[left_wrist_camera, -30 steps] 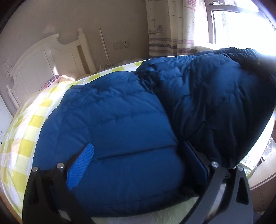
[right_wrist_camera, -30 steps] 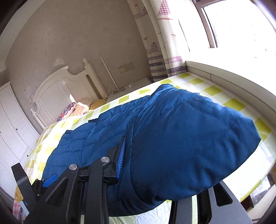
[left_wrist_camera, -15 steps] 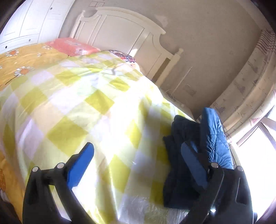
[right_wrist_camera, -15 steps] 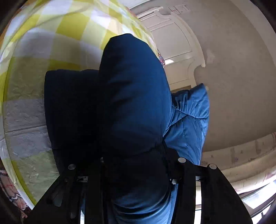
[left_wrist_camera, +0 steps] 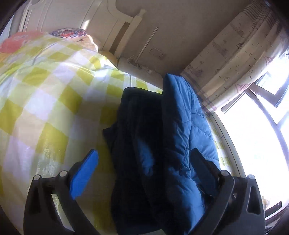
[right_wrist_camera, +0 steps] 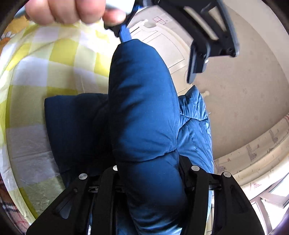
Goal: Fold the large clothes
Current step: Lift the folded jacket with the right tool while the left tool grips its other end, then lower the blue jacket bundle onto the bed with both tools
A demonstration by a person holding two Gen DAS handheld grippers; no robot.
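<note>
A blue puffy jacket [left_wrist_camera: 182,126] stands bunched in a thick fold above the yellow-checked bed sheet [left_wrist_camera: 45,94]. My left gripper [left_wrist_camera: 144,152] is open wide around this fold. Its blue pad [left_wrist_camera: 84,173] is apart from the cloth, and the dark finger [left_wrist_camera: 204,168] lies against the far side. In the right wrist view the jacket [right_wrist_camera: 142,108] bulges out from between the jaws of my right gripper [right_wrist_camera: 148,162], which is shut on it, its pads hidden by the cloth. The left gripper [right_wrist_camera: 158,59] shows above the fold, one blue pad [right_wrist_camera: 124,34] at its top edge.
A hand [right_wrist_camera: 68,10] holds the left gripper. A white headboard [left_wrist_camera: 115,23] and patterned pillows [left_wrist_camera: 66,33] lie at the bed's far end. A curtain [left_wrist_camera: 234,59] and a bright window [left_wrist_camera: 256,135] are to the right, with a wall socket [left_wrist_camera: 159,53] between.
A second ago the jacket lay spread over the bed; now it is gathered into an upright fold. Both views have rolled, and the left gripper has come around the fold.
</note>
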